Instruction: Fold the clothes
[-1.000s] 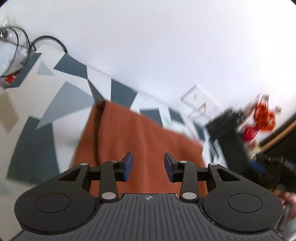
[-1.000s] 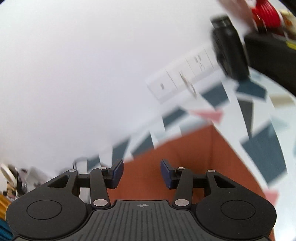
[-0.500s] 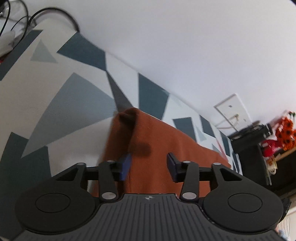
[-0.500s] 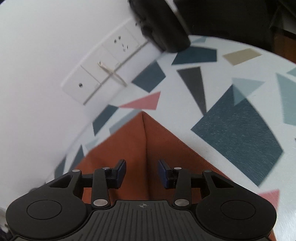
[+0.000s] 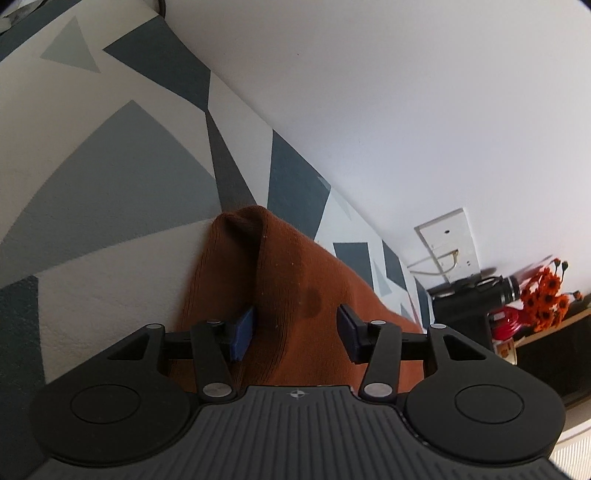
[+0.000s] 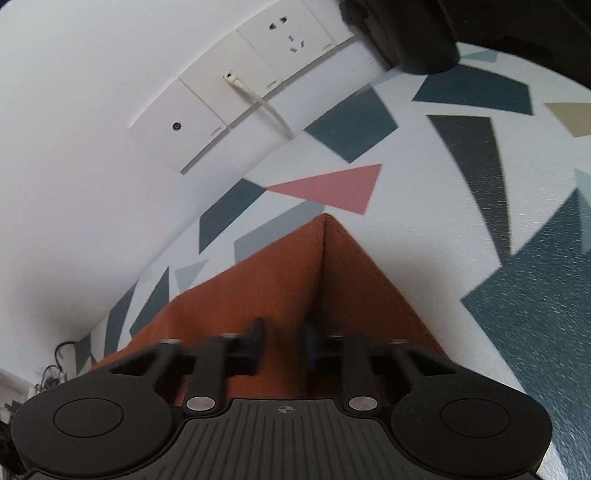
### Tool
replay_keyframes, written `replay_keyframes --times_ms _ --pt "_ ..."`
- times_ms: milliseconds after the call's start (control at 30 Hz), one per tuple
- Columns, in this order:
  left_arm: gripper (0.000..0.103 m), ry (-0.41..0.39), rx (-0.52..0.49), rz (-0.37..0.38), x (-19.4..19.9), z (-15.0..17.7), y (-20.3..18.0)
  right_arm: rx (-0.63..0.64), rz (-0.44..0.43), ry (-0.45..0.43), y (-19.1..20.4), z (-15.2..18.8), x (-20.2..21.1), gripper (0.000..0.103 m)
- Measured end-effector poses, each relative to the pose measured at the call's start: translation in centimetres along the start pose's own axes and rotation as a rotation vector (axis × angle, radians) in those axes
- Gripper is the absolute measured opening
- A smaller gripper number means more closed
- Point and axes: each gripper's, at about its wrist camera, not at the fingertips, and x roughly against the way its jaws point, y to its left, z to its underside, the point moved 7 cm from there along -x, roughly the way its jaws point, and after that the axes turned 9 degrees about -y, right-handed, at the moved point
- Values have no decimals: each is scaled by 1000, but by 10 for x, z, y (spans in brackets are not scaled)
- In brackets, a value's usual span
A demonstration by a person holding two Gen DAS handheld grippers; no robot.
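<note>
Rust-brown cloth (image 5: 295,295): near portion hidden beneath both housings. Right hand-held gripper (image 6: 282,341): fingers (image 6: 255,332) motion-blurred, pad contact with the cloth indistinct. Black appliance (image 6: 406,33): cut by top edge. Orange flowers (image 5: 546,295): detail too small.

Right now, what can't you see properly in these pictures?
- Left wrist view: the near part of the orange cloth, hidden behind the left gripper.
- Right wrist view: the right gripper is motion-blurred, so its grip is unclear.
- Right wrist view: the black object is cut off at the top.
</note>
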Motion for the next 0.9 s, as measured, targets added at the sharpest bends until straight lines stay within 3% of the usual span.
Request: replay_keyframes --times_ms 67,200,233,267,333,367,500,533,567,633,667,833,900 --pt "49 -12 2 -8 0 -4 -1 30 -11 -6 5 -5 1 5" --pt "52 -13 -27 -2 -3 -9 -4 56 -23 -185 12 -44 24 5" --pt "52 -5 -37 -2 -6 -8 -6 49 -22 -195 13 -49 24 5" --pt "53 0 -43 -7 -9 -7 -7 50 -14 -190 13 -52 22 6" --pt "53 -10 -37 -6 -15 -8 -8 35 -8 -148 12 -49 12 18" --pt "54 -19 -23 0 -18 -8 -8 25 -7 -120 11 -46 7 28" --pt "54 -41 33 19 -29 -11 -9 -13 25 -66 1 -35 -4 31" --pt "38 -47 26 19 -30 -12 -11 -31 31 -59 -3 -32 -6 31" --pt "7 -52 14 16 -30 -12 -12 -41 32 -54 -5 -30 -7 30" --pt "7 -62 -7 4 -28 -13 -14 -39 20 -50 -6 -27 -6 8" --pt "7 -81 -17 5 -24 -14 -18 -23 17 -57 -4 -27 -5 6" --pt "7 -198 -62 11 -3 -27 -34 134 -16 -205 30 -52 6 5" --pt "7 -212 -64 -10 -4 -34 -30 141 -36 -213 36 -60 -3 6"
